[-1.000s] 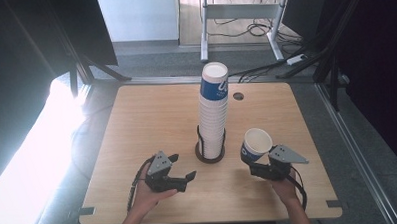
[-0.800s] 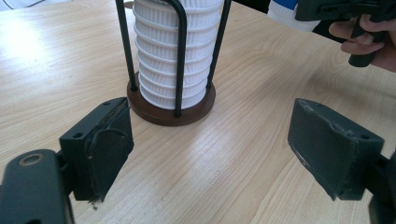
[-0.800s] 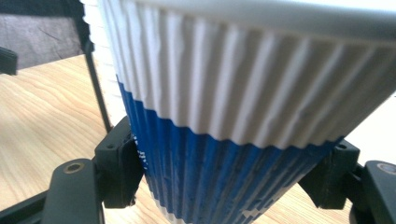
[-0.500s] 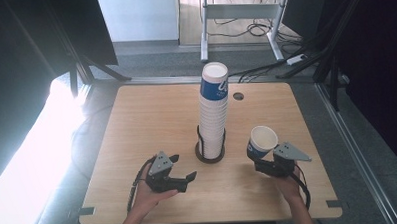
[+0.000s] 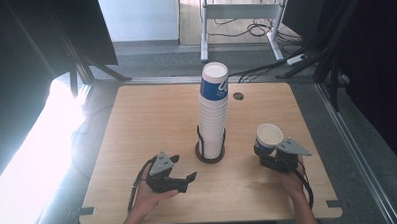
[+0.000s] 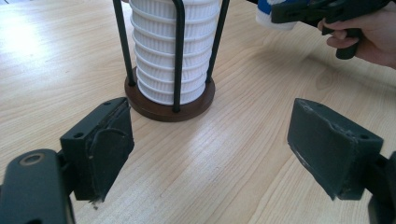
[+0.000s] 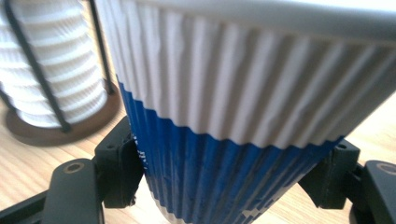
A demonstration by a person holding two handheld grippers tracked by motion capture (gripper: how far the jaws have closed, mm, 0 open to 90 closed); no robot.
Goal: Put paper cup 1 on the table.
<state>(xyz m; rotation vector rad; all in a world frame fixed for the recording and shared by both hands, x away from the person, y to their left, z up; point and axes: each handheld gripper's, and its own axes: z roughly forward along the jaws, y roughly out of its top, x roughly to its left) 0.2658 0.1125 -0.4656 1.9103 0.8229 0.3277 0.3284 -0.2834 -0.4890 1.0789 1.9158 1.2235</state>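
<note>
One cup (image 5: 269,138) is clamped upright in the right claw (image 5: 266,154), beside the holder stack (image 5: 212,111) | left claw (image 5: 188,180) is held wide, empty, stack ahead | progress: cup judged separated; setting down remains

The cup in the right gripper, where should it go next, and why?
Probably down onto the table right where it is, then let go. The right gripper holds the cup upright, away from the stack, with bare wood underneath.
</note>
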